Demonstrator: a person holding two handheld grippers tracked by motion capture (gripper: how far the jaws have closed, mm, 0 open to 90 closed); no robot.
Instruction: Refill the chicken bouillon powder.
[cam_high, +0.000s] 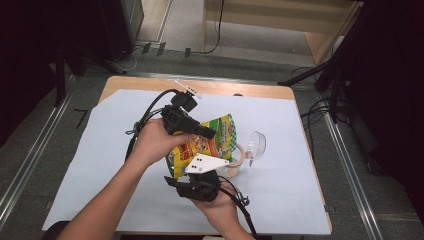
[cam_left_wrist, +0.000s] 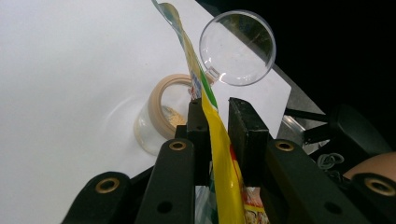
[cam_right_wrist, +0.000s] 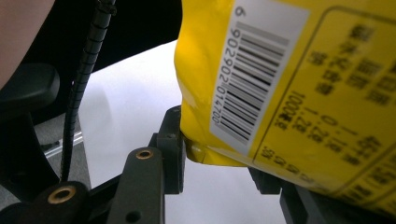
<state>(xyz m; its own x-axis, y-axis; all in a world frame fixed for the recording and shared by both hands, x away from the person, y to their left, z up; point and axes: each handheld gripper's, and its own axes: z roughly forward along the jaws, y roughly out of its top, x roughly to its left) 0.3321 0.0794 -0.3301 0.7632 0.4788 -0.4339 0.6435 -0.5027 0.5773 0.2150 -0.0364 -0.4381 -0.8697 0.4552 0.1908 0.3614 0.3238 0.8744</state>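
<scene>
- The yellow snack bag (cam_high: 207, 142) is held off the table (cam_high: 100, 165) between both tools, near the table's middle, tilted with its open top toward 1 o'clock in the high view.
- The left tool (cam_left_wrist: 217, 126) pinches the bag's thin edge: in the left gripper view the yellow film runs up between the two black jaws from 6 o'clock toward 12 o'clock, and both pads sit close against it.
- The right tool (cam_right_wrist: 219, 165) grips the bag's lower corner; in the right gripper view the barcode side of the bag fills the frame from 12 to 4 o'clock, its bottom seam sitting between the jaws, which are partly spread around it.
- In the high view the left tool (cam_high: 192, 125) lies at 10 o'clock of the bag, the right tool (cam_high: 200, 185) at 6 o'clock below it.
- The left hand (cam_high: 155, 142) wraps its tool from the side, forearm coming in from 7 o'clock; the right hand (cam_high: 217, 207) cups its tool from beneath, palm up.
- A small jar (cam_high: 235, 162) with a beige rim stands on the table at 4 o'clock of the bag, just under its lower edge.
- A clear plastic scoop (cam_high: 256, 145) lies just beside the jar at 2 o'clock of it.
</scene>
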